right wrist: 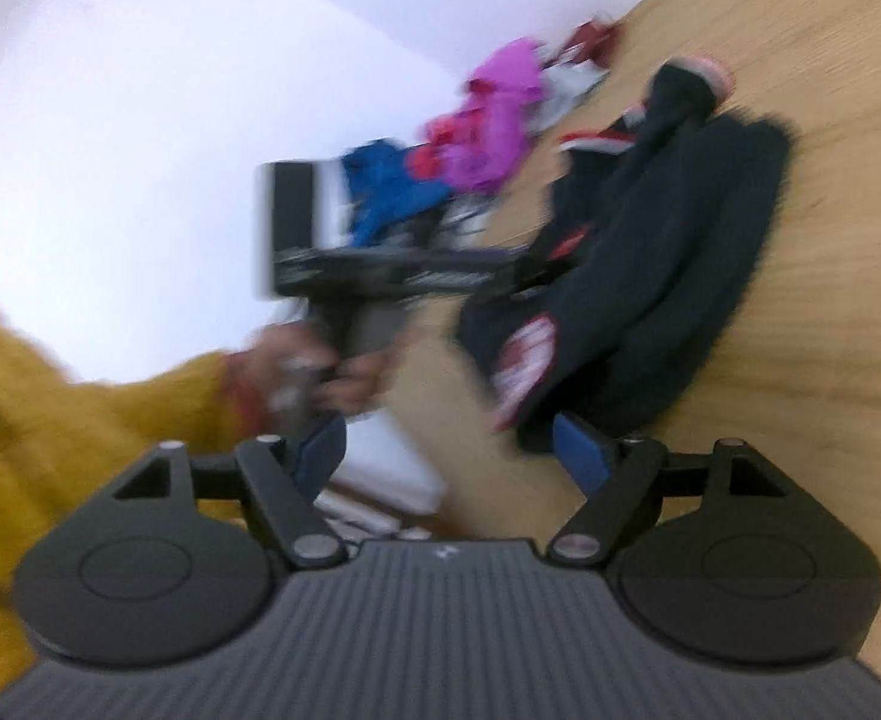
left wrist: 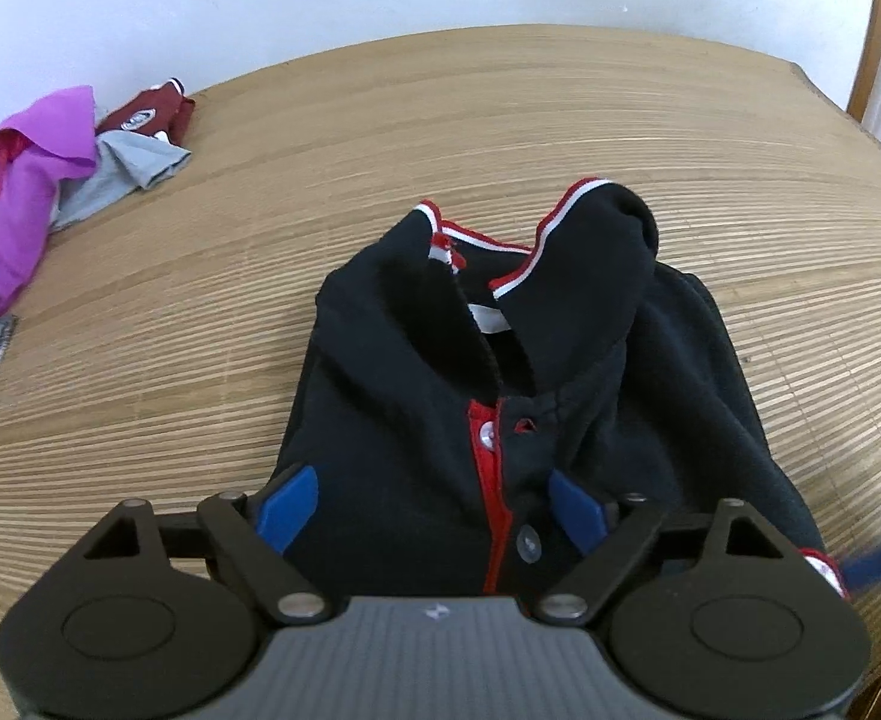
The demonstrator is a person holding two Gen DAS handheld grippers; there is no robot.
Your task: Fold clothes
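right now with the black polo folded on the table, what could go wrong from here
1. The black polo has its collar standing up and rumpled, so the fold may loosen if moved.
2. The left tool hangs open right over the placket; closing could snag a button.
3. The pile of unfolded clothes sits close on the same table; reaching across could drag the folded polo.

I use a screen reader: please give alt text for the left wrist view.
A folded black polo shirt with red and white trim lies on a wooden table, the open left tool poised over its near edge. A pile of clothes sits far left.
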